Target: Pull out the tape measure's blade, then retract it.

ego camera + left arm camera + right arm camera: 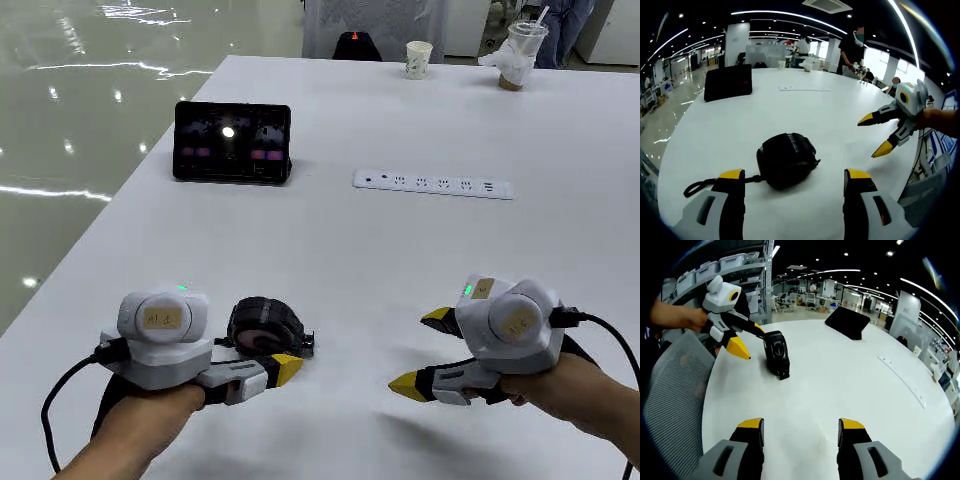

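A black tape measure [265,325] lies on the white table [350,260] near its front left, blade wound in, with a black wrist strap [697,187] trailing from it. My left gripper [280,352] is open right beside it. In the left gripper view the case [786,160] sits just ahead of the open left gripper [795,175], between the two yellow tips and touching neither. My right gripper [422,350] hovers open to the right, well apart from the tape measure [776,354], with nothing between its jaws [801,424].
A dark tablet [232,141] stands propped at the back left, and a white power strip [432,184] lies mid-table. A paper cup [419,59] and a plastic cup with a straw [520,55] stand at the far edge. The table's left edge runs close to my left hand.
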A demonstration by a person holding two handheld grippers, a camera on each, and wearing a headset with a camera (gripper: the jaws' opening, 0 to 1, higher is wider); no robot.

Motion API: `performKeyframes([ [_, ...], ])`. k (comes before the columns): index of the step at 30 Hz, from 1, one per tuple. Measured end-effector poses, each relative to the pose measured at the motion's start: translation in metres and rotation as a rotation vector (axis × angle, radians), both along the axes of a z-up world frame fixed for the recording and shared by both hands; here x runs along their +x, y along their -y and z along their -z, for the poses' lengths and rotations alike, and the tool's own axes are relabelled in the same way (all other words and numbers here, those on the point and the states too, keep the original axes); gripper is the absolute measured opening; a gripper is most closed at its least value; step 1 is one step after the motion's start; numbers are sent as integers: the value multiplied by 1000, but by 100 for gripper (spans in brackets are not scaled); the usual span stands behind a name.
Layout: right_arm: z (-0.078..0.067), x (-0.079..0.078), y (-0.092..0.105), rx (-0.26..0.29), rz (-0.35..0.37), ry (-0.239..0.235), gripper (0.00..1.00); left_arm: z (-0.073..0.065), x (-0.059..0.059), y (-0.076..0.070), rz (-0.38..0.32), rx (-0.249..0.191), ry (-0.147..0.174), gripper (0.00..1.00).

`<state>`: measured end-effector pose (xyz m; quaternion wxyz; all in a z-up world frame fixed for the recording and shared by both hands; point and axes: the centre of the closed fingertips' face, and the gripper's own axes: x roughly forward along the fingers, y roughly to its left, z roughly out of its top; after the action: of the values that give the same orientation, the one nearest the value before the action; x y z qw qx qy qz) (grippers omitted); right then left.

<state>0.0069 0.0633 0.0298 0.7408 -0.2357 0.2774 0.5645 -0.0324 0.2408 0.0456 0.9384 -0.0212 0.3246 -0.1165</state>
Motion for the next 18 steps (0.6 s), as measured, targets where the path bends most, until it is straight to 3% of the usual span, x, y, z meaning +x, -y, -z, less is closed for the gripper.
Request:
performKeyframes([
  [5, -5, 0, 13, 26, 66, -13, 61, -7, -4, 0, 41, 24, 29, 79],
  [11, -12, -6, 25, 64, 108, -16, 65, -12, -8, -1, 65, 7, 58, 80],
  [18, -19, -11, 37, 112, 156, 2, 68, -11, -17, 4, 126, 31, 58, 81],
])
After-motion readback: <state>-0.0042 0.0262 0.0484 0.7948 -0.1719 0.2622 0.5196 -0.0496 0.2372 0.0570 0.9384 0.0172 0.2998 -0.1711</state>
